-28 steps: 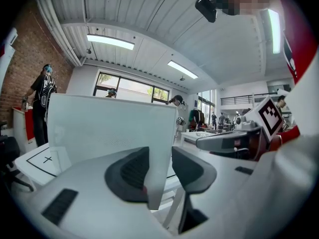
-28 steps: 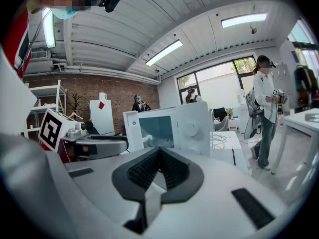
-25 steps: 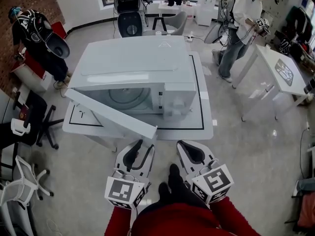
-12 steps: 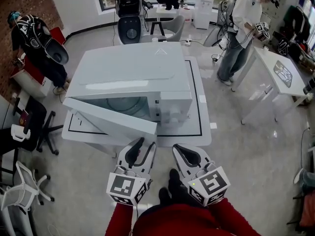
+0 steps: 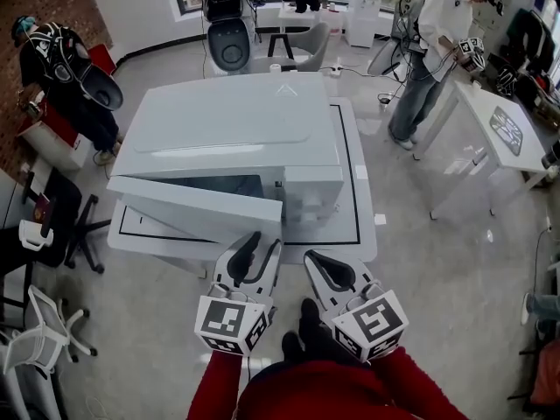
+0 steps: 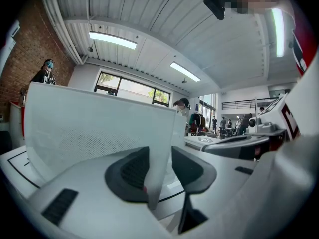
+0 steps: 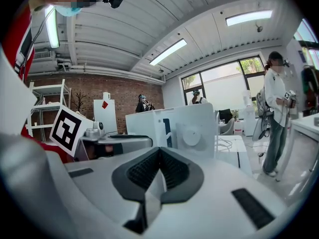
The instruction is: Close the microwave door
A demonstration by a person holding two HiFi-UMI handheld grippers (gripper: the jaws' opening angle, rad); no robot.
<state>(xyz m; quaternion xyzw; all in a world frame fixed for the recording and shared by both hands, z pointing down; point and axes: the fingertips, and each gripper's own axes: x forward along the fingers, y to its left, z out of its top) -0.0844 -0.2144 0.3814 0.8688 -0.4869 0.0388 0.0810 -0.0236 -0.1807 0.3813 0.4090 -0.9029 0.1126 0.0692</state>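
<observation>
Standing on a white table (image 5: 367,199) that bears a black outlined rectangle, the white microwave (image 5: 232,125) lies with its long axis running left to right across the head view and its front turned toward the person. Its top carries a small triangle mark (image 5: 286,90); no lettering on it can be read. The microwave door (image 5: 201,208) is ajar by a narrow wedge. It is hinged at the left end, its long side slants slightly away from the oven front, and its free right edge points at the person. The control panel (image 5: 311,191), with a round dial (image 7: 192,133), sits to the right of that edge.

The left gripper (image 5: 262,248) is just below the door's free corner. In the left gripper view its jaws stand apart with the door's (image 6: 99,133) thin free edge upright between them, close against the left pad and with a gap before the right pad. The right gripper (image 5: 317,262) hangs beside it, off the microwave, with its pads brought together on nothing. Each gripper carries a cube with black-and-white square markers (image 5: 229,322).
</observation>
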